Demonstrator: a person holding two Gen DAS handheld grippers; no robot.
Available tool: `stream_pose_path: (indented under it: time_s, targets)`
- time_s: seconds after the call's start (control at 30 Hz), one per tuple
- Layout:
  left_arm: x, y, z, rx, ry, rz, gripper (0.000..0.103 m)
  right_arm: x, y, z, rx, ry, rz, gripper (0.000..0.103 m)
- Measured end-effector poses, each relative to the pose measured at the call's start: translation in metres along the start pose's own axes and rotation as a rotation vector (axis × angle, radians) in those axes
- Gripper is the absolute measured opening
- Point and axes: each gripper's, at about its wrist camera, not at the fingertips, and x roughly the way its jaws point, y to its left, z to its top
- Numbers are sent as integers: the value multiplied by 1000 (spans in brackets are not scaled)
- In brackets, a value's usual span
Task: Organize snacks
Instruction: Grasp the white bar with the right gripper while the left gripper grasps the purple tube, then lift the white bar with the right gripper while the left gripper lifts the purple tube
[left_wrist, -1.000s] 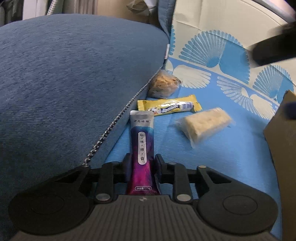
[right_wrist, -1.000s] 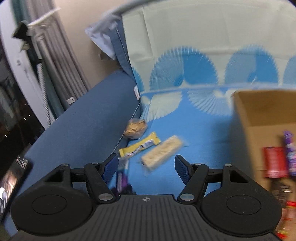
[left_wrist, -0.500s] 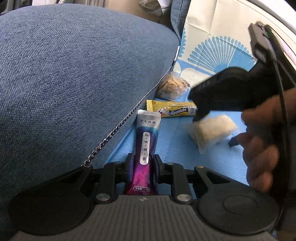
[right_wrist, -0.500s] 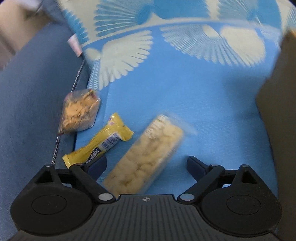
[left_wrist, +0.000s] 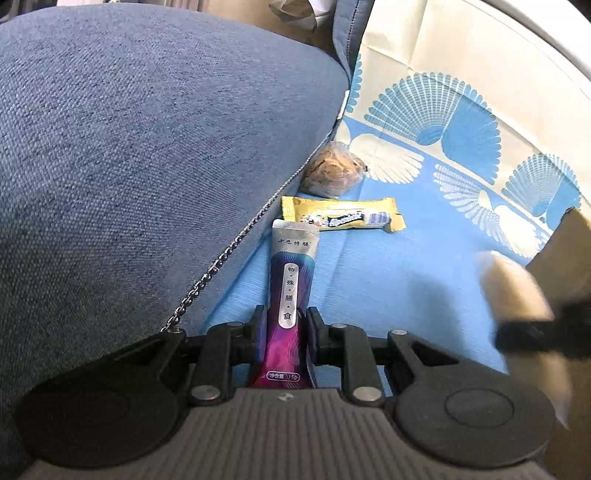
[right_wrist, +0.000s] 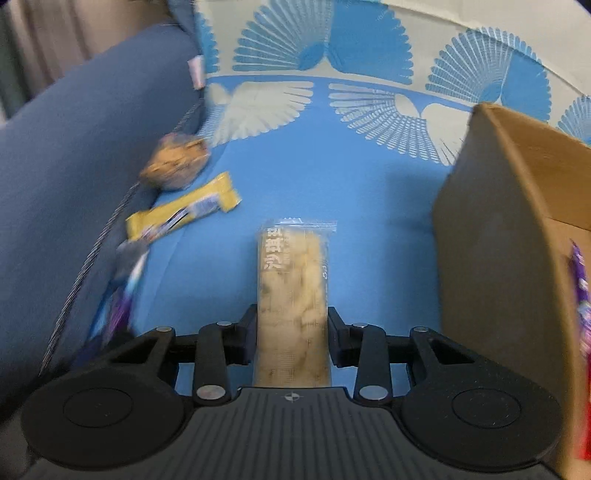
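Observation:
My left gripper (left_wrist: 284, 325) is shut on a purple stick sachet (left_wrist: 291, 291) with a silver top, beside the sofa cushion. My right gripper (right_wrist: 291, 325) is shut on a pale rice-crisp bar (right_wrist: 293, 291) in clear wrap, held above the blue cloth. A yellow candy bar (left_wrist: 343, 218) (right_wrist: 184, 214) and a clear-wrapped brown cookie (left_wrist: 332, 171) (right_wrist: 175, 166) lie on the cloth by the cushion seam. The cardboard box (right_wrist: 491, 236) stands at the right, with red and purple packets (right_wrist: 581, 280) inside. In the left wrist view the right gripper with the bar is a blur (left_wrist: 517, 295) at the right.
A large blue sofa cushion (left_wrist: 129, 147) with a zip chain (left_wrist: 207, 277) fills the left. The blue fan-patterned cloth (right_wrist: 314, 166) covers the seat and rises up the back. The box corner (left_wrist: 569, 236) shows at the right edge in the left wrist view.
My right gripper closed on the rice-crisp bar and lifted it off the cloth, moving right toward the box. My left gripper still holds the purple sachet, shifted slightly.

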Motion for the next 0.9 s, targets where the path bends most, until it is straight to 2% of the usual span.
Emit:
stream_pose_path:
  time_s: [0.1, 0.17, 0.3, 0.4, 0.57, 0.63, 0.77, 0.9]
  targets:
    - [-3, 2, -1, -2, 14, -39, 23, -39, -3, -18, -23, -19, 40, 38]
    - [-6, 3, -1, -2, 42, -94, 23, -65, -4, -30, -36, -42, 61, 38]
    - [-19, 1, 1, 34, 181, -202, 21, -113, -3, -67, -59, -74, 106, 38]
    - [-37, 7, 0, 51, 278, -262, 21, -133, -2, -99, -86, -82, 127, 38]
    - [-62, 20, -10, 115, 374, -314, 21, -119, -1, -130, -38, -61, 142, 38]
    - [-72, 25, -18, 118, 399, -347, 21, -108, 2, -137, -29, -25, 127, 38]
    - [-92, 24, -29, 151, 389, -365, 21, -94, 6, -141, -4, 14, 120, 38]
    - [-102, 6, -38, 240, 360, -308, 21, -89, 2, -143, 2, 31, 98, 38]
